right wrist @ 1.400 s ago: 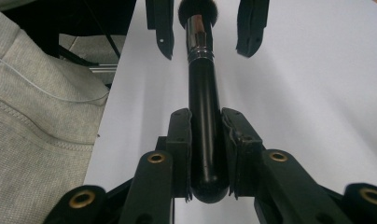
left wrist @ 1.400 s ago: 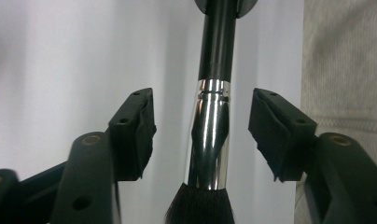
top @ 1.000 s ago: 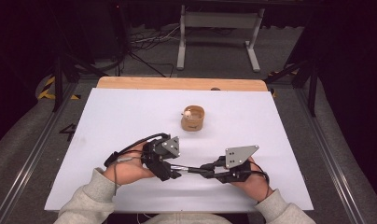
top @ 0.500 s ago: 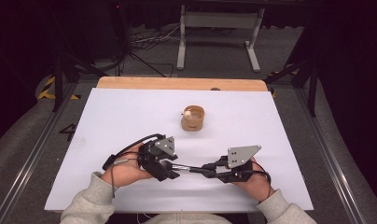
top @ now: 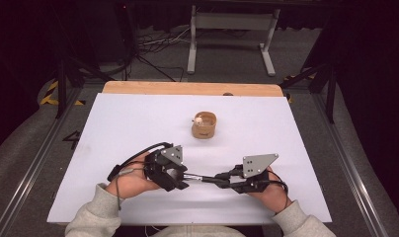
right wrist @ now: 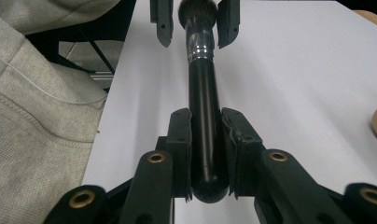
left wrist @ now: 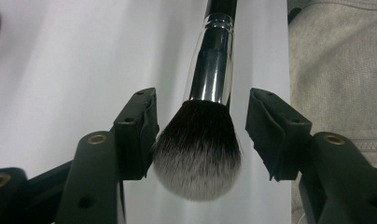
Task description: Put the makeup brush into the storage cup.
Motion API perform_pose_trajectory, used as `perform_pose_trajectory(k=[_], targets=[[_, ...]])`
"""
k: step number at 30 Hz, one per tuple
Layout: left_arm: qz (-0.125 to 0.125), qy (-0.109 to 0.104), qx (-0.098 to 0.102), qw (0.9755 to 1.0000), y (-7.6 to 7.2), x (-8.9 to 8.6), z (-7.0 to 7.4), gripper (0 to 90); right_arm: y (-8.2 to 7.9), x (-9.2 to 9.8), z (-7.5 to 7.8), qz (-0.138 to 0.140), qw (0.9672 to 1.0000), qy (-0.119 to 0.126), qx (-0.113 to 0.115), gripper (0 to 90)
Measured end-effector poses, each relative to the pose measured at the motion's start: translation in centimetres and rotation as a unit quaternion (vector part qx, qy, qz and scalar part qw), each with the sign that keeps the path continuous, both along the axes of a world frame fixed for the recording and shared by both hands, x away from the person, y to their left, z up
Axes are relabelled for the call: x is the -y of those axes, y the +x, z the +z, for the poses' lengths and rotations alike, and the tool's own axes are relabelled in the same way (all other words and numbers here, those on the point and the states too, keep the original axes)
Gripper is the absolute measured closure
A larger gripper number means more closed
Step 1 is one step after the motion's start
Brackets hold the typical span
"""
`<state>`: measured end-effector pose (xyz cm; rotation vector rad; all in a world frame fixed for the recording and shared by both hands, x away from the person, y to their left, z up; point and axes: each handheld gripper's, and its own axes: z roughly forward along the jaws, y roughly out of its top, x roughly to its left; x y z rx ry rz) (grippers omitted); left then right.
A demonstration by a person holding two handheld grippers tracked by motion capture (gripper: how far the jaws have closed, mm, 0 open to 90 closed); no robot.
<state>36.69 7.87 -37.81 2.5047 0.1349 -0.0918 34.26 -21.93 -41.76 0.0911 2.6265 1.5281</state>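
- The right gripper (right wrist: 205, 140) clamps the black handle of a makeup brush (right wrist: 203, 116), with both pads pressed against the handle's rounded end.
- The brush lies level just above the white table sheet (top: 138, 123), running from the right gripper (top: 222, 178) across to the left gripper (top: 180, 180).
- In the left gripper view, the left gripper (left wrist: 200, 135) has its jaws on either side of the brush's (left wrist: 200, 154) bristle head. They have just been closing in; one pad brushes the bristles and the other stands clear, so nothing is pinched.
- The silver ferrule (left wrist: 213, 65) shows just beyond the pads, and the bristles are dark with pale tips.
- A small wooden cup (top: 204, 125) stands farther back on the sheet, well apart from both grippers.
- Grey sleeves (top: 91, 217) come in from the near edge.
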Motion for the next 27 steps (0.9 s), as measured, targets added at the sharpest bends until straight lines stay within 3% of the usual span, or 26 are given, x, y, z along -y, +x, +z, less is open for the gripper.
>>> perform_pose_trajectory(k=[15, 27], targets=[[0.004, -0.007, -0.010, 0.9999, 0.25, -0.65, -0.03, 66.6, 0.19, 0.35, -0.17, 0.001, 0.9999, 0.010, -0.004, 74.4], [-0.002, 0.003, -0.013, 0.9999, 0.32, -0.63, -0.14, 71.3, 0.34, 0.28, -0.29, 0.002, 0.9999, 0.006, -0.011, 73.7]])
